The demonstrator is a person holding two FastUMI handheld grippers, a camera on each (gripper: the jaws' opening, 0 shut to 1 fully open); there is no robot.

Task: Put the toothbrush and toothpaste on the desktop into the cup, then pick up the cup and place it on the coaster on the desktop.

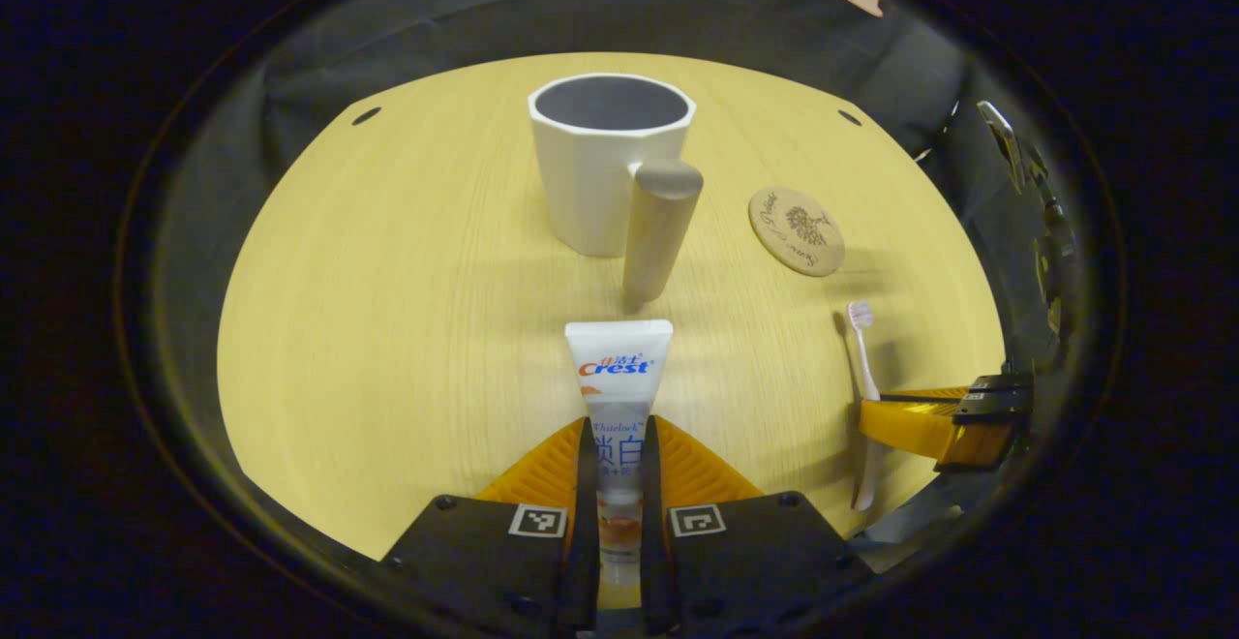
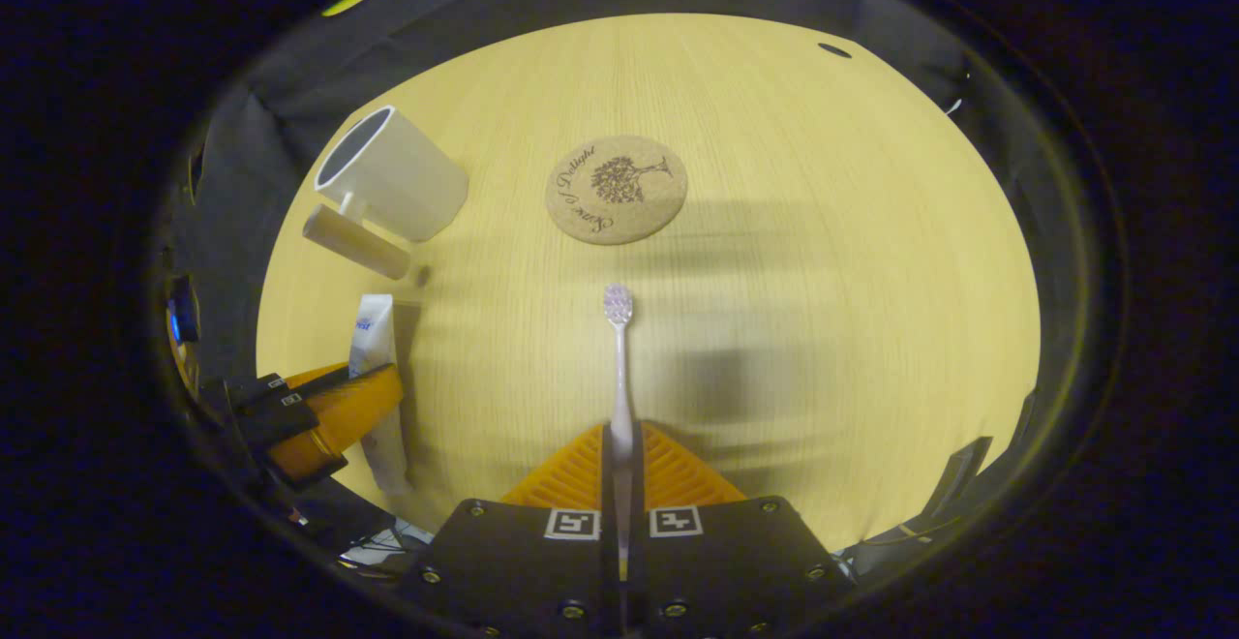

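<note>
Toothpaste (image 1: 619,397) and toothbrush (image 2: 619,368) are each pinched in a gripper near the desk's near edge: the left gripper (image 1: 617,484) has both fingers pressed on the lower half of the tube, whose flat crimped end points ahead at the cup (image 1: 610,160), and the right gripper (image 2: 619,465) is clamped on the brush handle, bristle head pointing ahead toward the coaster (image 2: 617,189). Likely trouble, as I judge it: the soft tube may buckle or twist in so narrow a grip as it tilts over the rim, and its long free end could catch the cup's thick handle (image 1: 661,230), which juts toward the gripper, and tip the cup. The thin brush could pivot between the pads and miss the opening. Cup stands upright toward the far edge; coaster lies bare beside it, apart.
</note>
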